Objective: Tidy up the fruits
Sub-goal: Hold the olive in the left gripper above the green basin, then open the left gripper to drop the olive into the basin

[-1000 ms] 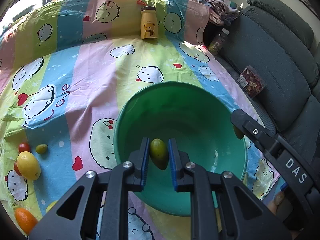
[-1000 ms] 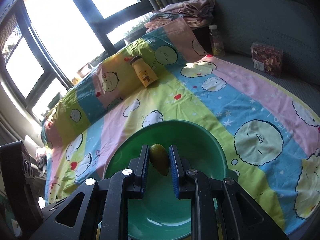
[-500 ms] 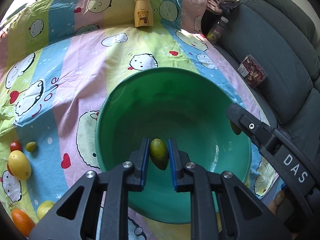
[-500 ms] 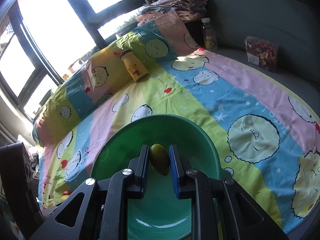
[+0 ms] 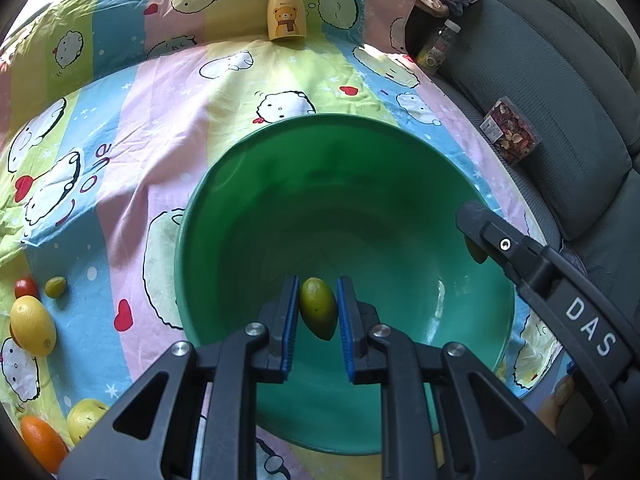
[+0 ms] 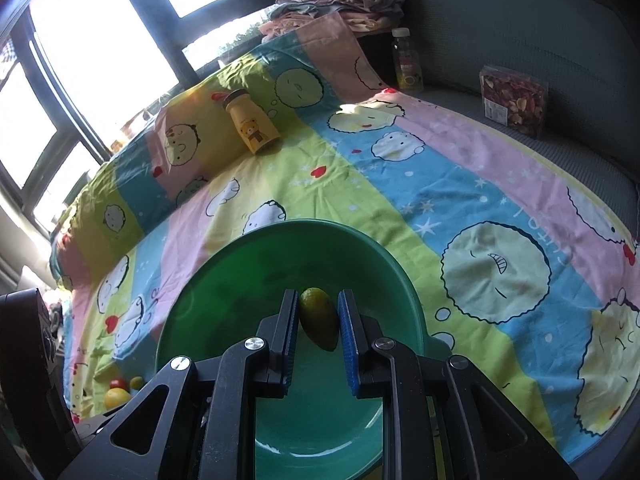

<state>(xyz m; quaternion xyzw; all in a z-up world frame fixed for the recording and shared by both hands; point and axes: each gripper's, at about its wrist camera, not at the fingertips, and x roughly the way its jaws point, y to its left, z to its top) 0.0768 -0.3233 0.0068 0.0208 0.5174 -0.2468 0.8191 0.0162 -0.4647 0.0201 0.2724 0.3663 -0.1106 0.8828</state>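
the left gripper (image 5: 318,312) is pinching a small green fruit (image 5: 318,309) between its blue pads, and so is the right gripper (image 6: 319,318), which grips a second green fruit (image 6: 319,318) of much the same shape. both pairs of jaws are pressed onto their fruit with no gap showing.

what has changed over the last second is the left hand's view — the green bowl (image 5: 188,216) has swelled to fill the middle of it, and the cloth (image 5: 168,128) at 12 o'clock has shrunk away, so the left gripper has come down and in over the bowl. its fruit now hangs over the bowl's floor, not touching it as far as i can tell. the right gripper has barely shifted; in the left view it reaches in over the bowl's rim from 3 o'clock, its fruit just peeking out below the finger.

the bowl itself looks bare inside, so i judge neither fruit is delivered yet, and the next step is likely a release from each hand, left first.

more fruit waits on the cloth at 8 o'clock of the bowl: a yellow lemon (image 5: 32,325), a red tomato (image 5: 26,288), a small green fruit beside it, an orange (image 5: 42,442) and a pale yellow one — all well apart from the bowl. a yellow bear bottle (image 5: 285,8) stands at 12 o'clock.
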